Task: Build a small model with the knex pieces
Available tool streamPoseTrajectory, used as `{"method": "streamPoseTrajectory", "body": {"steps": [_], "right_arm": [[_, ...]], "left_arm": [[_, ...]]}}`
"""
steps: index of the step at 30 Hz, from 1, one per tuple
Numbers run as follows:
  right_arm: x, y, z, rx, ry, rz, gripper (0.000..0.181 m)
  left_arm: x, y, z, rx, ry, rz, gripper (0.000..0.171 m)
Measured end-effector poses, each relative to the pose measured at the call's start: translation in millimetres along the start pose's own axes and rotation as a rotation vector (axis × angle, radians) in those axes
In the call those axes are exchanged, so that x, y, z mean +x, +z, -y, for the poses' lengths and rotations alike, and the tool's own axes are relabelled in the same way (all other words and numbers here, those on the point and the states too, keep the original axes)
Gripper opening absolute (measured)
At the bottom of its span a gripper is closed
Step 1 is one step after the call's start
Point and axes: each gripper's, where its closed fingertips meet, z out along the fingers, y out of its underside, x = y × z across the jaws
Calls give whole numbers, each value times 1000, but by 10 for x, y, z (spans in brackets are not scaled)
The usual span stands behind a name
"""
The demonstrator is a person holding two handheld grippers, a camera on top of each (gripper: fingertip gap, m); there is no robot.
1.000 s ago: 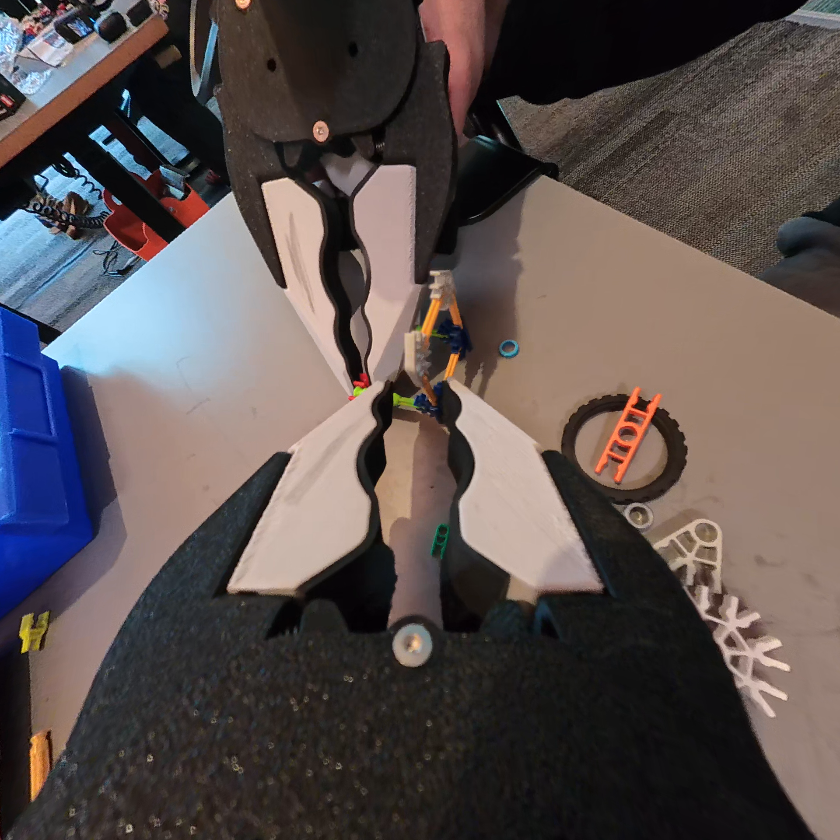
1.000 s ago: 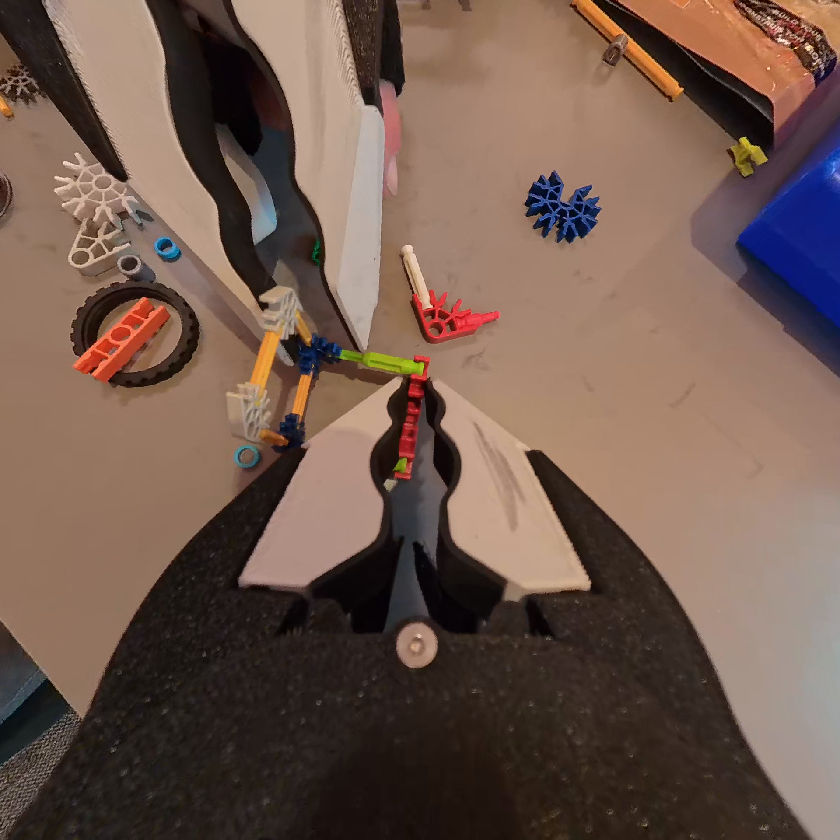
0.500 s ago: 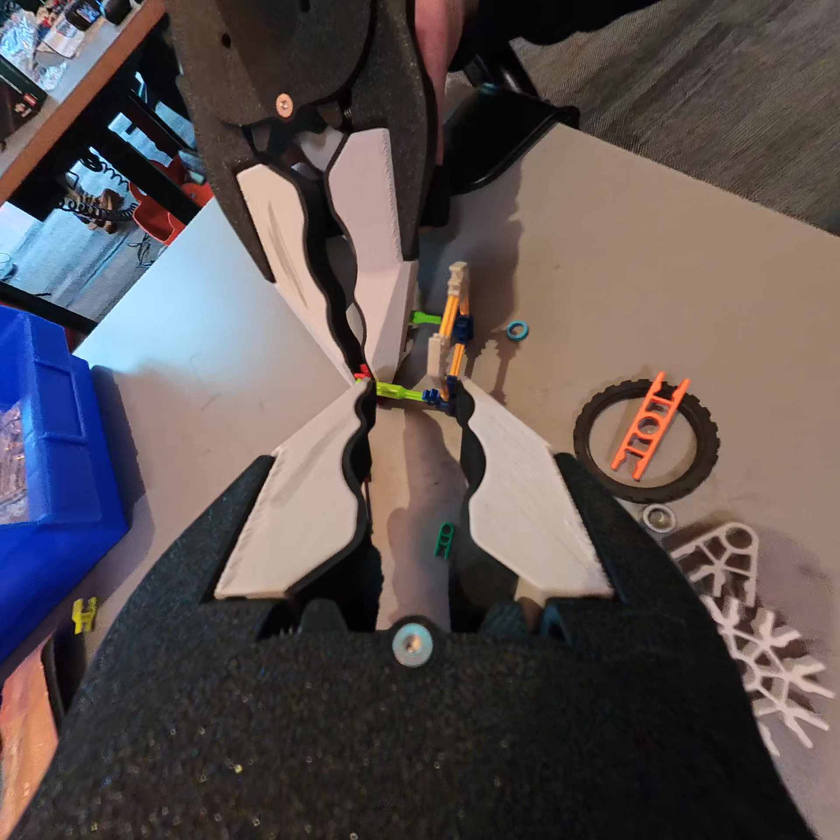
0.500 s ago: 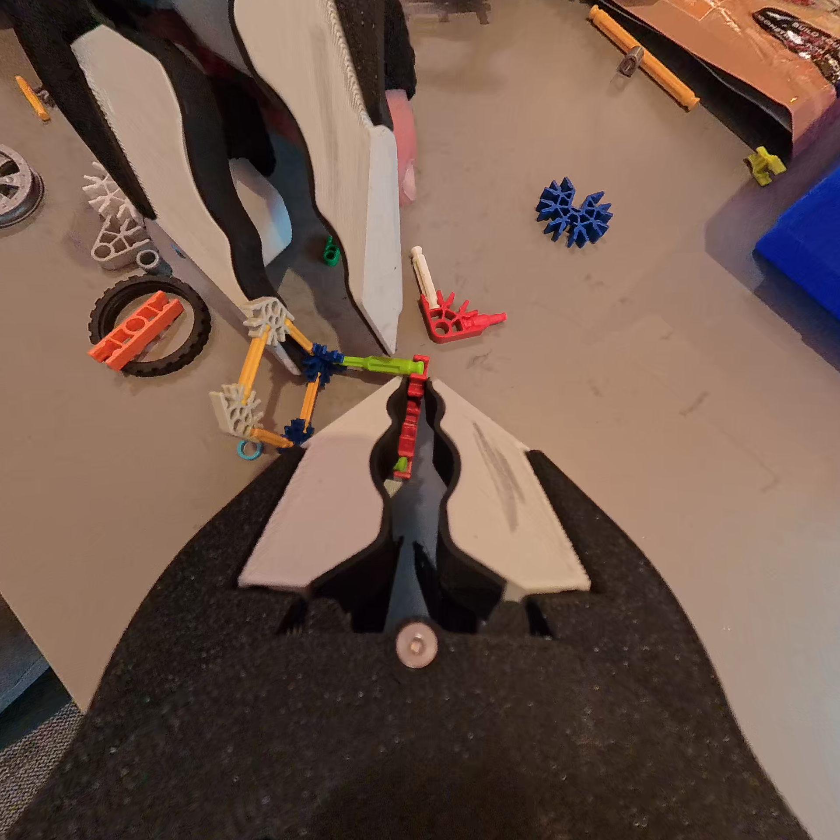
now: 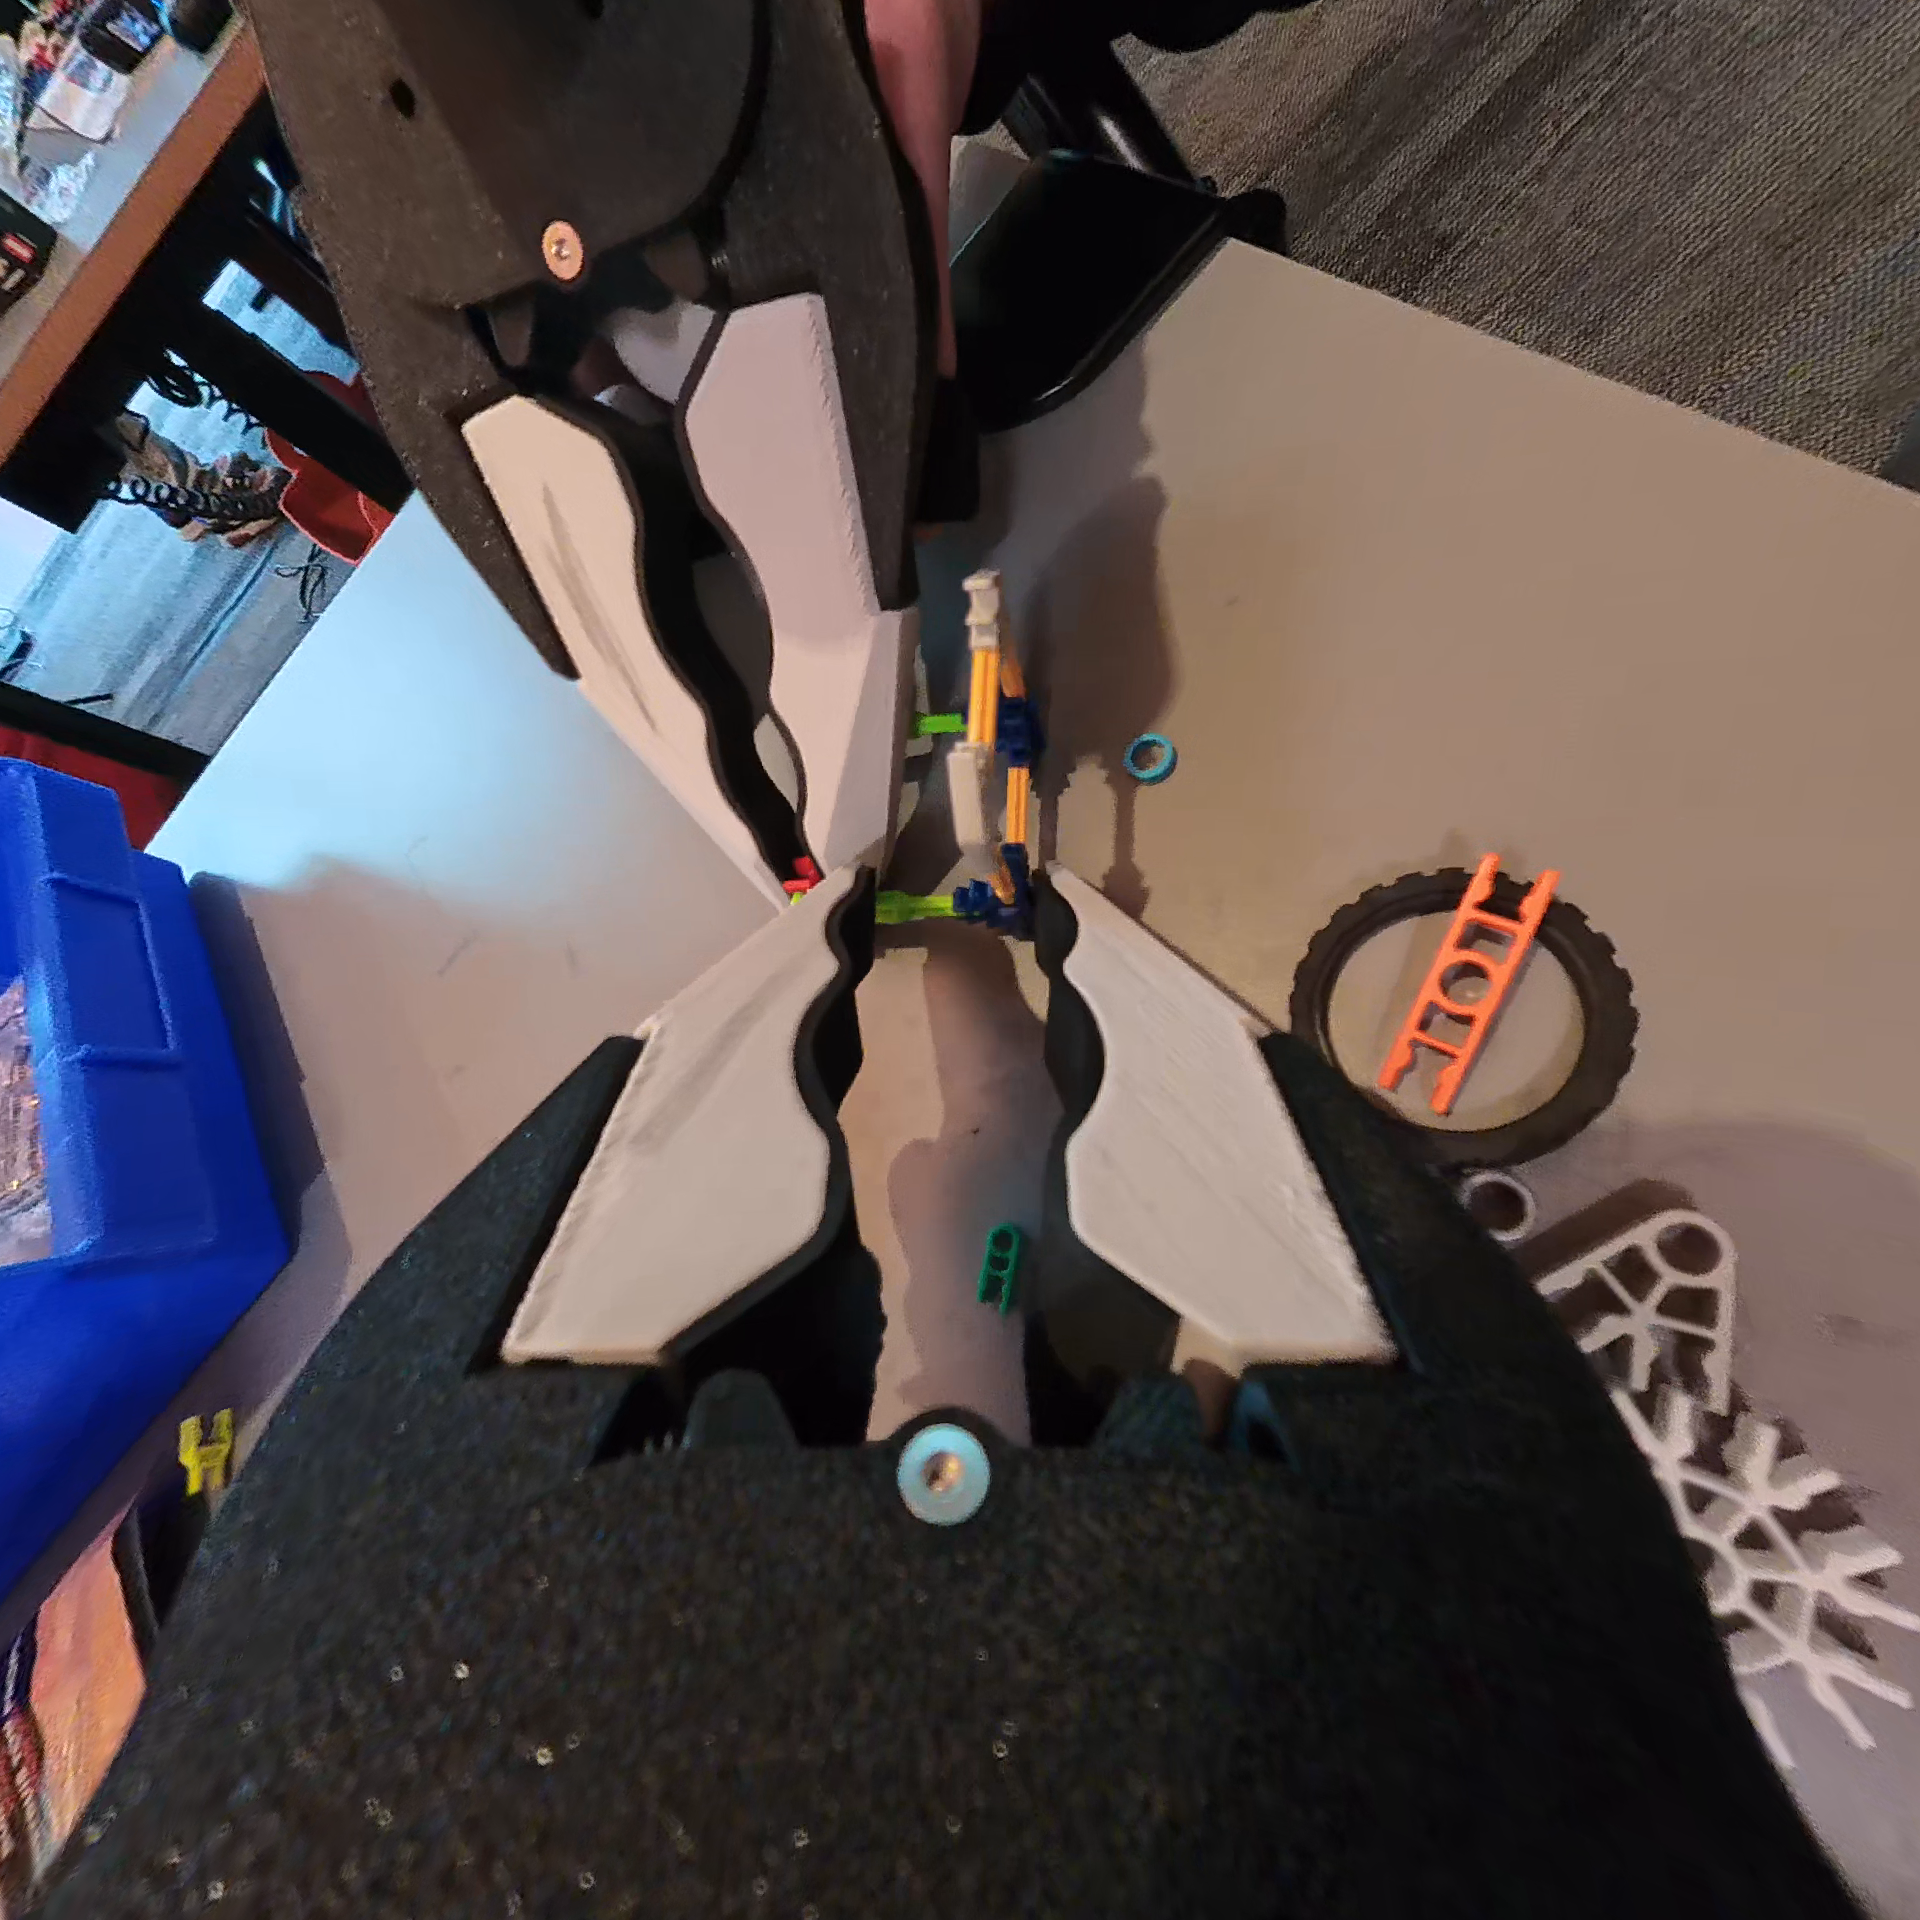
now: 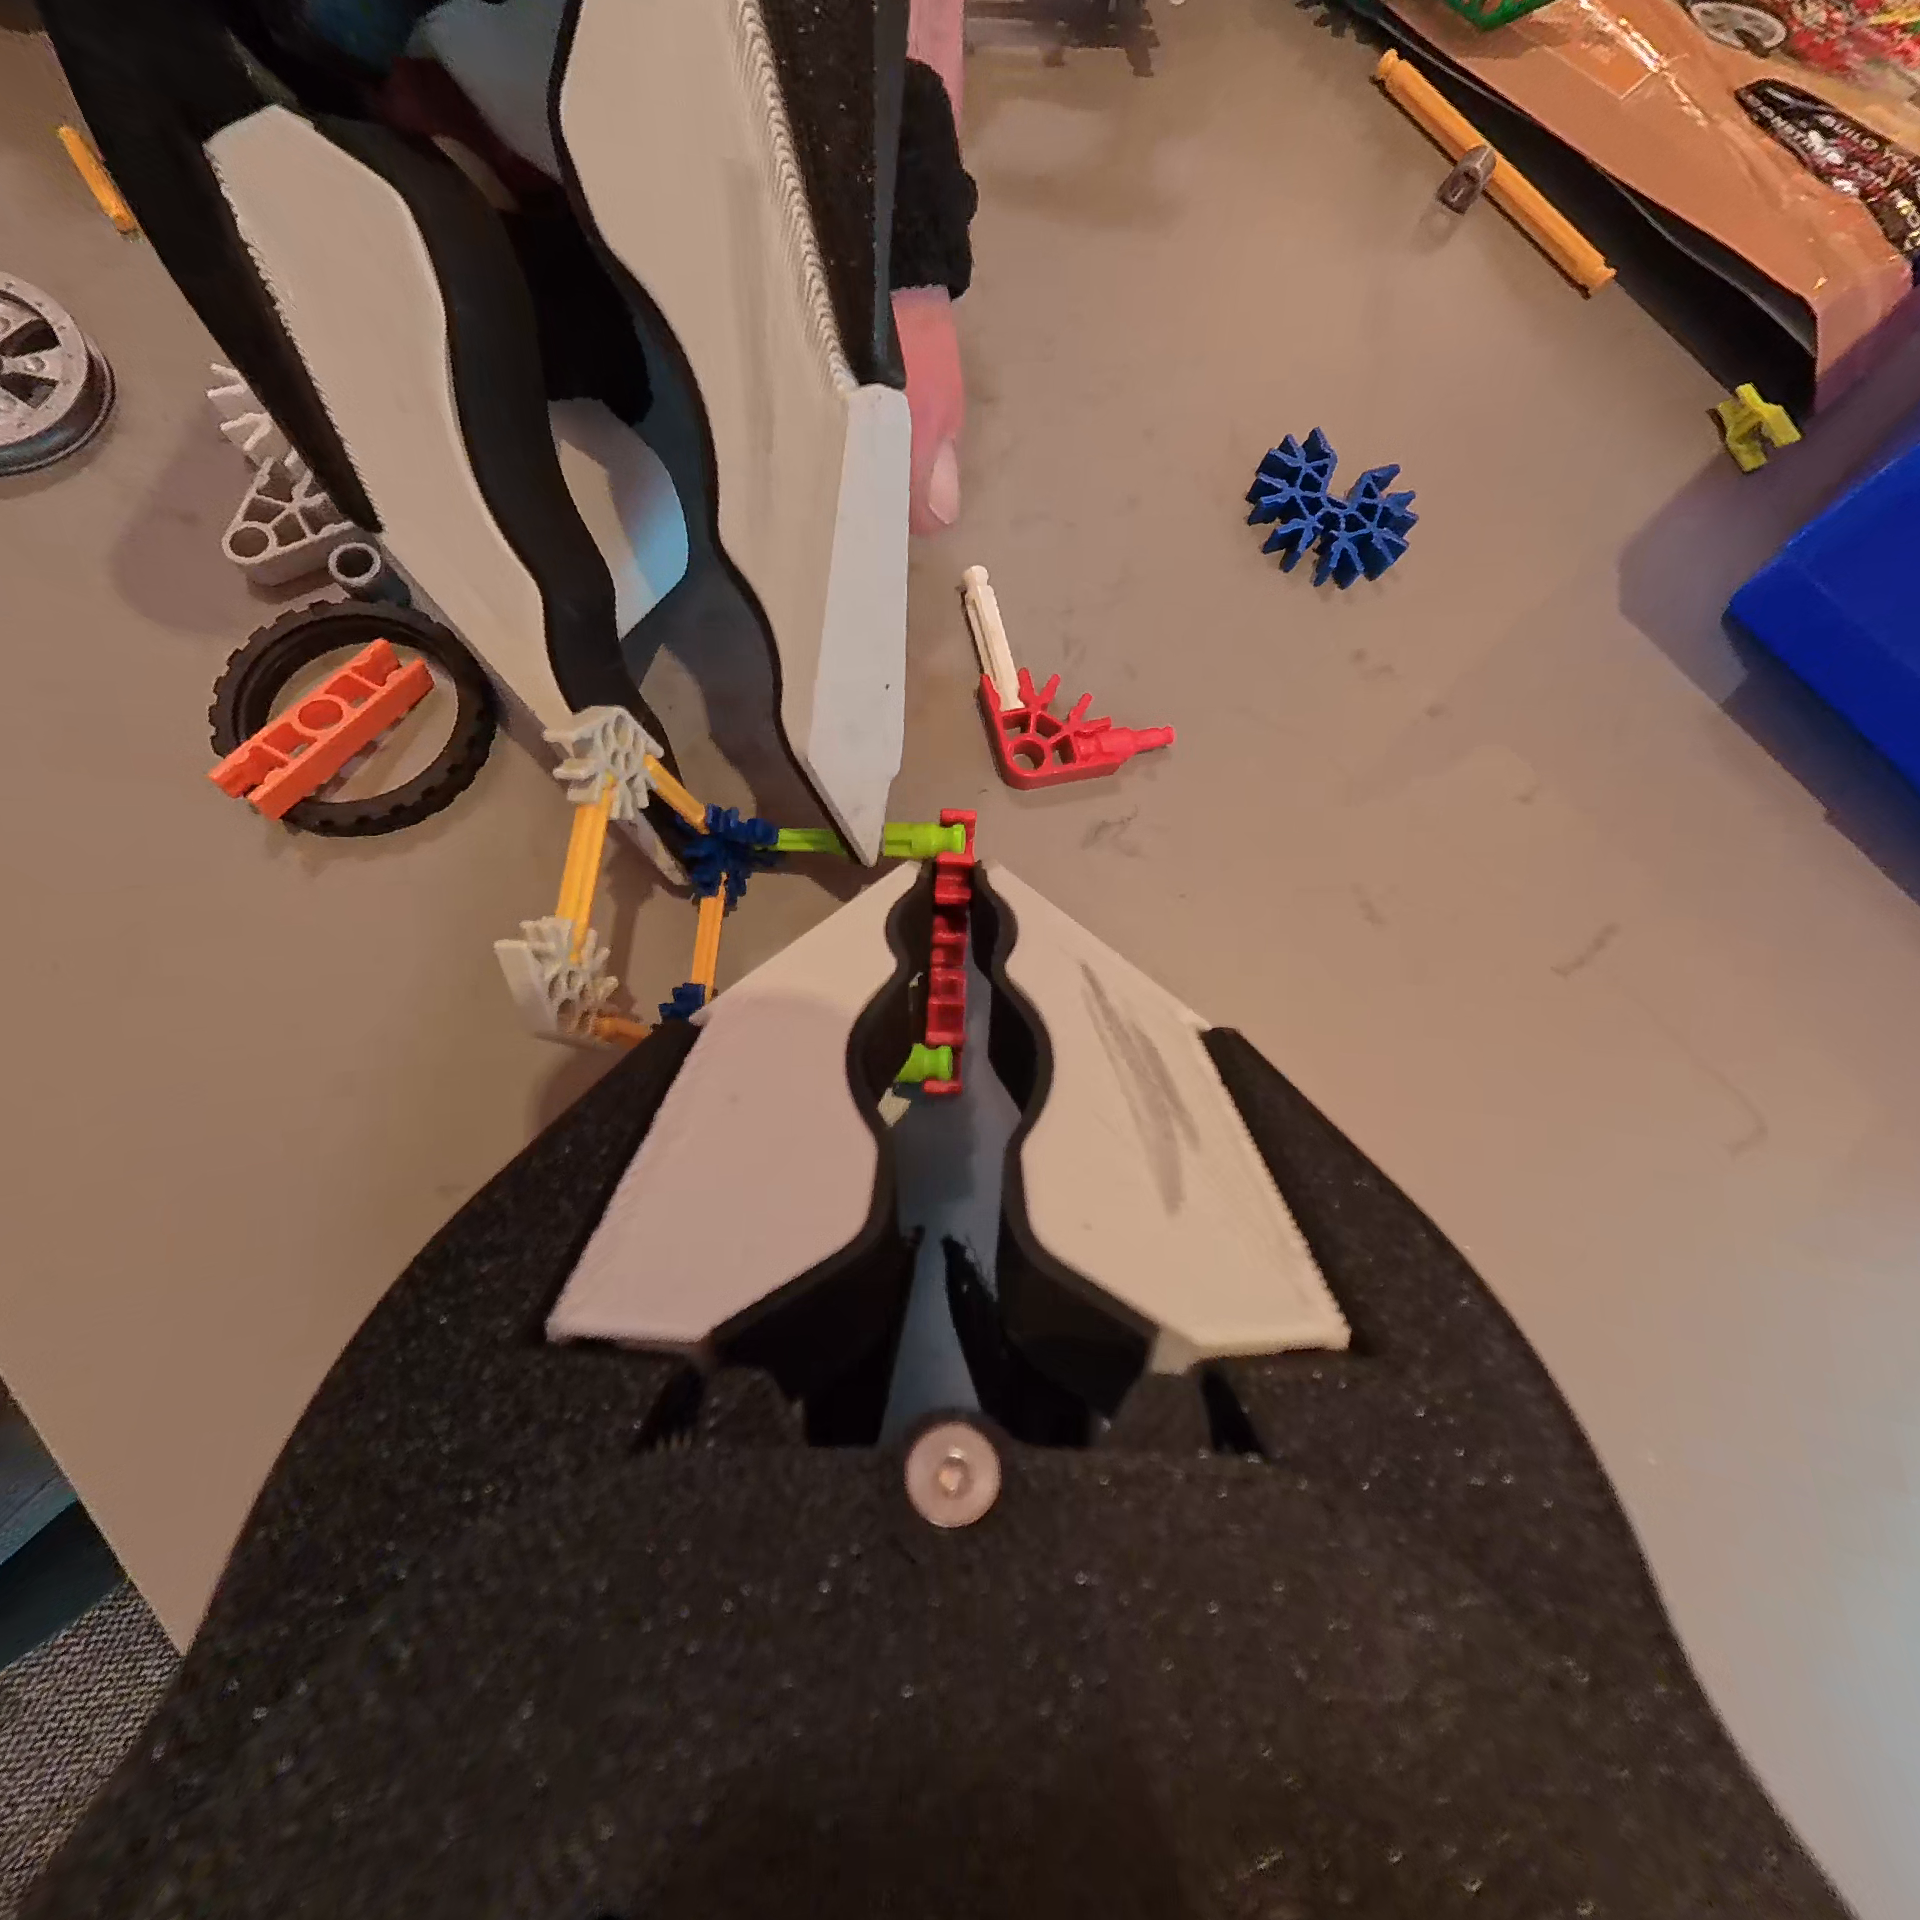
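My right gripper [image 6: 951, 883] hides most of the red connector [image 6: 948, 956] pinched between its fingers, so I cannot tell its full shape. My left gripper [image 6: 769, 842] covers part of the green rod [image 6: 831, 840] and the white toothed pieces [image 6: 281, 499] far to the left. The spoked wheel [image 6: 42, 374] is cut off by the left edge, the blue bin [image 6: 1839, 623] by the right edge. In the left wrist view the white snowflake pieces [image 5: 1787, 1558] at near right are blurred, and my gripper's body covers their near side.

Opposed wrist views, angled down close, sharing rod frame [image 5: 992, 769] [image 6: 634, 883]
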Motion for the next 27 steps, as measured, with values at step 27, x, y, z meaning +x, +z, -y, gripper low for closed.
{"method": "streamPoseTrajectory", "body": {"steps": [27], "right_arm": [[-1, 5, -2, 8, -3, 12, 6]], "left_arm": [[67, -87, 27, 28, -191, -175, 36]]}}
